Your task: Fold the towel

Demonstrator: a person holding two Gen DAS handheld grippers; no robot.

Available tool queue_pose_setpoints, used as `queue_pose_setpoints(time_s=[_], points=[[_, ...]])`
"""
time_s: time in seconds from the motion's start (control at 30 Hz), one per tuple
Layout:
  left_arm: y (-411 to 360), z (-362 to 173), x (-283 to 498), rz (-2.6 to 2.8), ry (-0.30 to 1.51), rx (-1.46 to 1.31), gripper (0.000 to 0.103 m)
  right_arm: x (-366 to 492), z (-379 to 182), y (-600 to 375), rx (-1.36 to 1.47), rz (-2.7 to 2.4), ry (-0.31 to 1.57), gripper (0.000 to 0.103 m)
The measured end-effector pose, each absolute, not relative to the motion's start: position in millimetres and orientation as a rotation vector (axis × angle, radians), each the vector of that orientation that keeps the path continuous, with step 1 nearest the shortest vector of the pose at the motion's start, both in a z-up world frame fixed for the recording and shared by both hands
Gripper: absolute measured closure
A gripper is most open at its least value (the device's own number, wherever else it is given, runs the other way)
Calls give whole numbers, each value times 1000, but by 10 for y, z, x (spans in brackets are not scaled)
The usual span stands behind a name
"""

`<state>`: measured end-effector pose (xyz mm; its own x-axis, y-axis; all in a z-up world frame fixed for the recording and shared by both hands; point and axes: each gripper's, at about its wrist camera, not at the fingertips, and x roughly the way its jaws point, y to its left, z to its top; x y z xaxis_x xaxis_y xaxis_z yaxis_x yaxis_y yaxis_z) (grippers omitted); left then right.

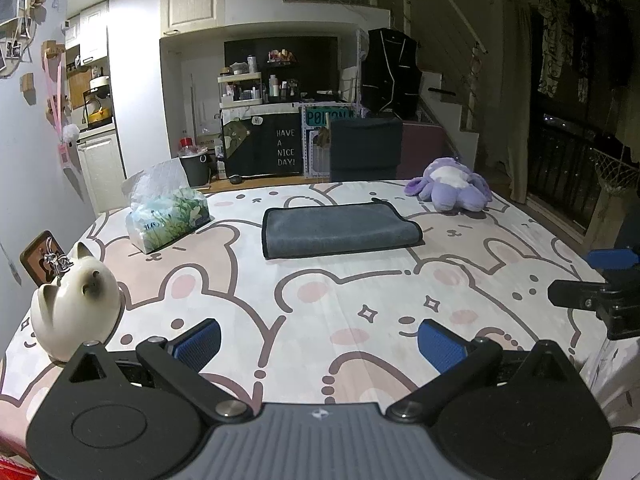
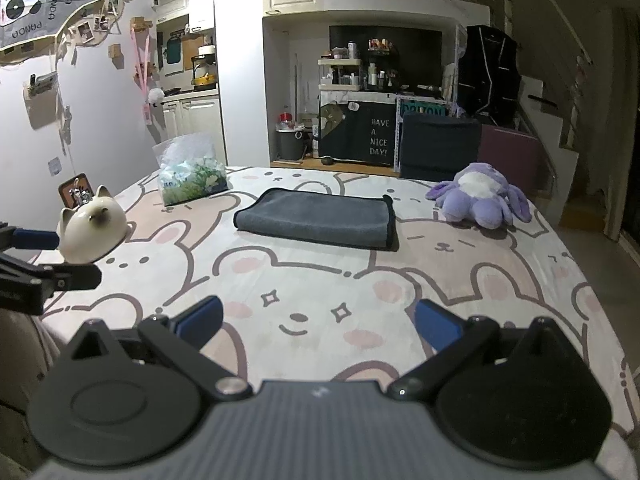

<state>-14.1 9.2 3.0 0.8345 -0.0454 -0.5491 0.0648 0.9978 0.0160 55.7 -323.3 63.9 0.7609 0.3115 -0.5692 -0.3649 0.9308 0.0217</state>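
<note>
A dark grey towel (image 1: 340, 230) with black edging lies folded flat on the bunny-print tablecloth (image 1: 320, 300), toward the far middle of the table. It also shows in the right wrist view (image 2: 318, 220). My left gripper (image 1: 320, 342) is open and empty, low over the near part of the table, well short of the towel. My right gripper (image 2: 318, 322) is open and empty, also at the near side. Each gripper shows at the edge of the other's view: the right gripper (image 1: 600, 280) at the right, the left gripper (image 2: 36, 256) at the left.
A white cat figurine (image 1: 76, 304) stands at the near left of the table. A tissue pack (image 1: 168, 216) lies at the far left. A purple plush toy (image 1: 450, 188) sits at the far right. A dark chair back (image 1: 366, 148) stands behind the table.
</note>
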Motion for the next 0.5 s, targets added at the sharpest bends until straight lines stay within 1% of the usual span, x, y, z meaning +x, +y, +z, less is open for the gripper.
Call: queue_pose_setpoints(time_s=[0.5], points=[[61,10,-173,-62,586,37,0,544,584,-3248,-81,369,608,0]])
